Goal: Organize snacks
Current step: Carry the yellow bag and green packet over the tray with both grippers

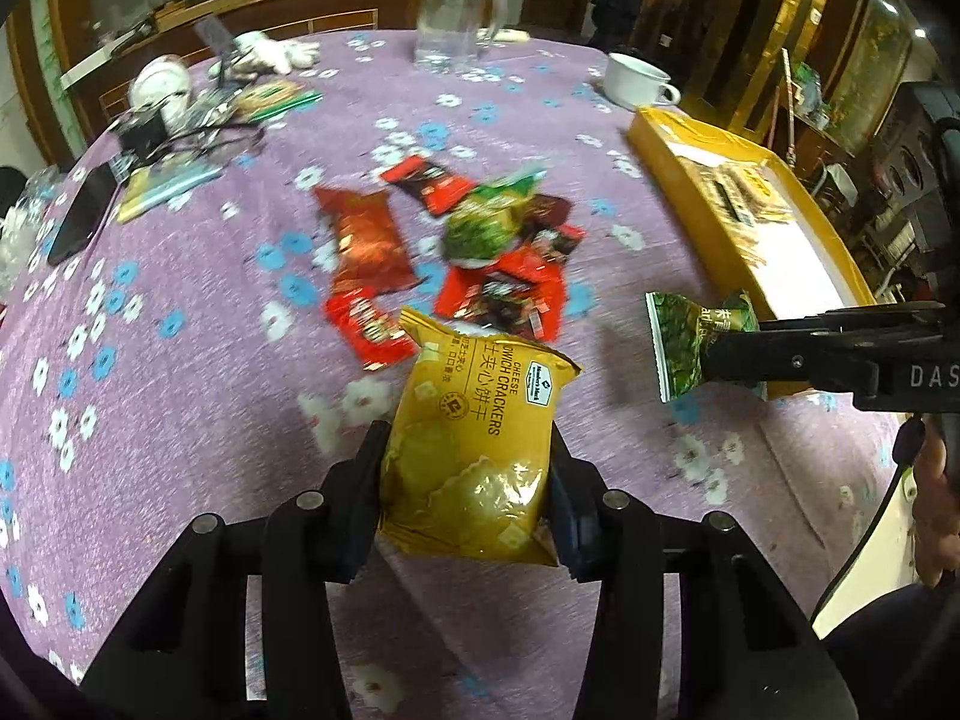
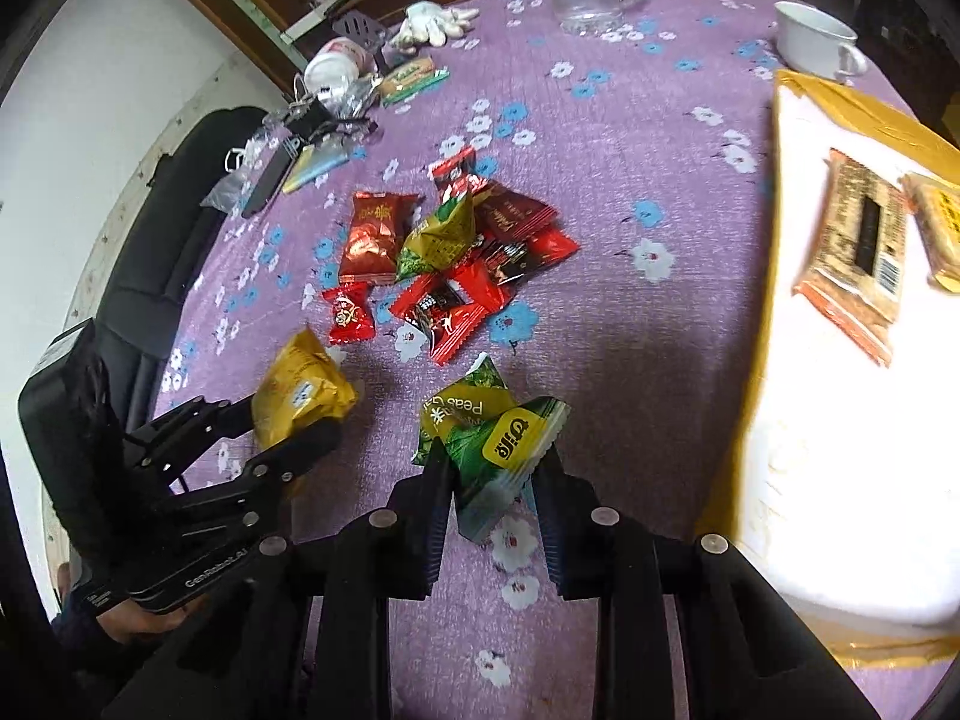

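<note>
Up close in the left wrist view, the left claw (image 1: 465, 480) is squeezing a yellow cracker bag (image 1: 474, 450) from both sides. The bag is shiny and puffy, with "CHEESE" and "CRACKERS" printed on it, and it is held up above the near edge of the surface (image 1: 180, 420), which has a purple cloth with blue and white flowers. Past the bag, in the middle of the surface, lies a pile of red snack packs (image 1: 498, 294) with one green and yellow bag (image 1: 486, 222) on top. The right claw (image 1: 714, 354) comes in from the right edge and pinches a green pea bag (image 1: 678, 336). Behind it, along the right edge, lies a yellow box (image 1: 678, 168). The cloth between the pile and the box is bare. At the far edge stand a clear glass jug (image 1: 450, 18) and a white cup (image 1: 636, 81). The far left corner is full of small clutter.

Now the right wrist view. The right claw (image 2: 492, 468) is clenched on the green pea bag (image 2: 486, 450), which is crinkled with a yellow label, held above the near edge. The left claw (image 2: 288, 420) is at the left with the yellow cracker bag (image 2: 300, 390) in its grip. The red pile (image 2: 456, 276) lies just beyond both bags. The box (image 2: 798, 102) at the right edge has a white inside, and two orange snack packs (image 2: 858, 252) lie in it.
</note>
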The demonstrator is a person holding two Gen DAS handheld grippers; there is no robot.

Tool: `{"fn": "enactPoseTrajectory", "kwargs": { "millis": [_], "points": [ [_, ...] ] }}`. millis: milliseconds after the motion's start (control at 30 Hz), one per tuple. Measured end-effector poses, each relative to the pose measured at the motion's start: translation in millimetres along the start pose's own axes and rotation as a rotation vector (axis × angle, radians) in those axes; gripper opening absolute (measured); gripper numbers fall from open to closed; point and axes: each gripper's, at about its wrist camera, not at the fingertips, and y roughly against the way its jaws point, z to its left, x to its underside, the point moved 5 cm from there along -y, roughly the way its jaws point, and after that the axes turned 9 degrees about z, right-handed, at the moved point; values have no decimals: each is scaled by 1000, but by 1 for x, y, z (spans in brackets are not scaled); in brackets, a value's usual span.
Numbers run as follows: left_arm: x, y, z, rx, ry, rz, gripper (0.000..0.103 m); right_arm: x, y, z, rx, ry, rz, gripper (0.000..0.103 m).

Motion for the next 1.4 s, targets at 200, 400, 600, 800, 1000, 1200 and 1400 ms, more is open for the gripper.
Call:
{"fn": "enactPoseTrajectory", "kwargs": {
  "millis": [200, 400, 600, 800, 1000, 1200, 1400],
  "points": [
    [-14, 2, -26, 29, -62, -5, 45, 10, 29, -24, -4, -77, -72, 27],
    [-27, 2, -61, 65, -138, -5, 45, 22, 59, -65, 8, -214, -156, 27],
    [-40, 1, -103, 107, -228, -1, 45, 39, 75, -108, 40, -340, -196, 27],
    [-50, 1, -149, 135, -325, -4, 45, 54, 81, -138, 58, -412, -199, 27],
    [-62, -2, -189, 159, -406, -1, 45, 67, 86, -165, 63, -458, -195, 27],
    [-70, -22, -218, 173, -440, 38, 45, 74, 90, -184, 65, -488, -191, 28],
    [-69, -40, -228, 163, -453, 69, 45, 77, 88, -196, 63, -494, -172, 28]
  ]
}}
